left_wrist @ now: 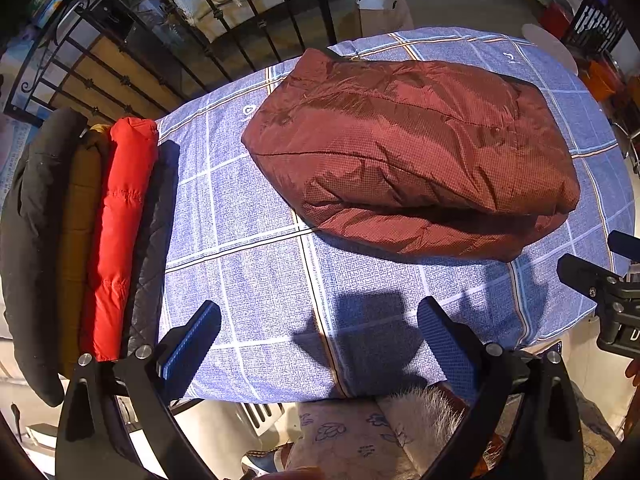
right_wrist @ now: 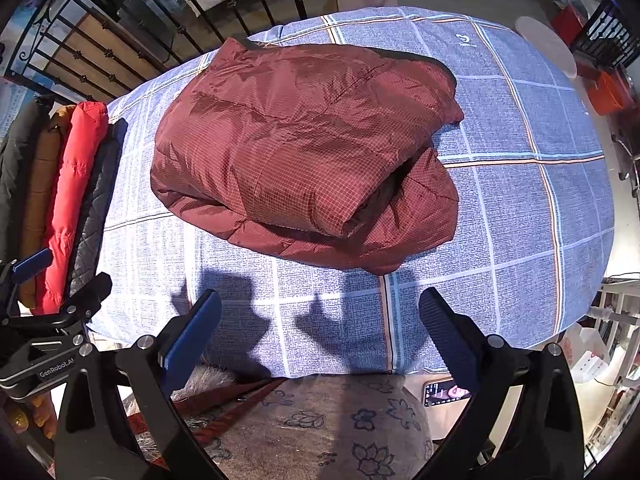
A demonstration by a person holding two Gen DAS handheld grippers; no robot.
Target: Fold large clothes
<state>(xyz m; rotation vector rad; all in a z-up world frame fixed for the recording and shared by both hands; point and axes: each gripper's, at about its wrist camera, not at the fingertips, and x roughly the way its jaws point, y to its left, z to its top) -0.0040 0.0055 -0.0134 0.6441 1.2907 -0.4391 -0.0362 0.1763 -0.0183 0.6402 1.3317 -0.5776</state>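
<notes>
A maroon padded jacket (left_wrist: 412, 148) lies folded into a thick bundle on the blue checked cloth of the table (left_wrist: 256, 272). It also shows in the right wrist view (right_wrist: 304, 152), with a layer sticking out at its right side. My left gripper (left_wrist: 320, 344) is open and empty above the table's near edge, short of the jacket. My right gripper (right_wrist: 320, 332) is open and empty, also above the near edge. Each gripper shows at the edge of the other's view.
Folded garments stand in a row at the table's left: black (left_wrist: 32, 216), brown, red (left_wrist: 120, 224) and dark quilted. A black iron railing (left_wrist: 168, 40) runs behind. A paper bag (left_wrist: 380, 12) stands on the floor beyond. A phone (right_wrist: 444, 394) lies below the near edge.
</notes>
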